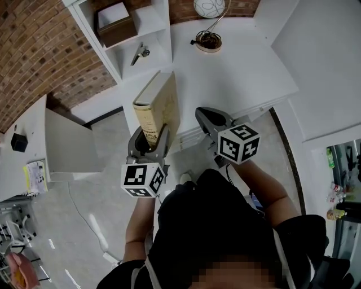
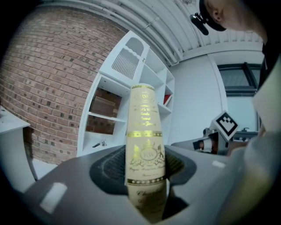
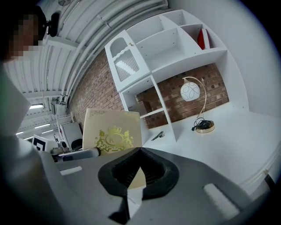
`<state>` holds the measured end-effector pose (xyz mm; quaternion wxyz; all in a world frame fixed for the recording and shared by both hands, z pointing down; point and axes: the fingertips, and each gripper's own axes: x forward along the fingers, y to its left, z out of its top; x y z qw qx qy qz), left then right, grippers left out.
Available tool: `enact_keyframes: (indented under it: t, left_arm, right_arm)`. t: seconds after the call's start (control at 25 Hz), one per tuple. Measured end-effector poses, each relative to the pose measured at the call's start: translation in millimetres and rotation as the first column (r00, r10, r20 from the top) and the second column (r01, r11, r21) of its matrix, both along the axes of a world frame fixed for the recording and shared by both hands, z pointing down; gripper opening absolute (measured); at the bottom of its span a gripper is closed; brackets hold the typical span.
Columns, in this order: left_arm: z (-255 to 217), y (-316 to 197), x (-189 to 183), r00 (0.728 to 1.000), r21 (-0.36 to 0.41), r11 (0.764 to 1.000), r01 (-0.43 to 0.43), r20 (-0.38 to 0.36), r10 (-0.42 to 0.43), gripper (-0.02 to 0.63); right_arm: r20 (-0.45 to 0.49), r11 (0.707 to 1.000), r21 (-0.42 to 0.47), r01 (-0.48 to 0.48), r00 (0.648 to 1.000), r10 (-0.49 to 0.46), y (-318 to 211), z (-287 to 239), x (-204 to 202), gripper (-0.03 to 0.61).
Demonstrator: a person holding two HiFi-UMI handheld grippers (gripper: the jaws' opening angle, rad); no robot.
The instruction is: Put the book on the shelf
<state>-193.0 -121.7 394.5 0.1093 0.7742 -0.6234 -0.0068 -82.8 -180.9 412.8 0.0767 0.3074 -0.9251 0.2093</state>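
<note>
A cream hardback book (image 1: 158, 107) with gold print stands upright, spine toward me, and my left gripper (image 1: 150, 145) is shut on its lower end. In the left gripper view the gilt spine (image 2: 145, 127) rises between the jaws of the left gripper (image 2: 145, 163). The white shelf unit (image 1: 148, 22) stands beyond it against the brick wall. My right gripper (image 1: 210, 119) hovers just right of the book over the desk edge, jaws together and holding nothing. In the right gripper view the book cover (image 3: 113, 132) shows left of the right gripper (image 3: 139, 151).
A white desk (image 1: 242, 68) adjoins the shelf, with a globe lamp (image 1: 209, 7) and its round base (image 1: 207, 43) at the back. One compartment holds a brown box (image 1: 115, 23), and a small metal object (image 1: 140, 53) lies below it. A red book (image 3: 203, 38) sits in an upper compartment.
</note>
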Motion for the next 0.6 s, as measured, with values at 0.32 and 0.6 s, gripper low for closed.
enact_keyframes:
  t: [0.32, 0.6]
  left_arm:
    - [0.1, -22.7, 0.3, 1.0, -0.001, 1.0, 0.006, 0.013, -0.006, 0.206]
    - [-15.8, -50.5, -0.1, 0.998, 0.03, 0.998, 0.051, 0.029, -0.052, 0.206]
  right_arm:
    - [0.008, 1.0, 0.009, 0.007, 1.0, -0.007, -26.4, -0.7, -5.2, -0.004]
    - [0.01, 0.998, 0.039, 0.042, 0.999, -0.043, -61.7, -14.7, -10.1, -0.005]
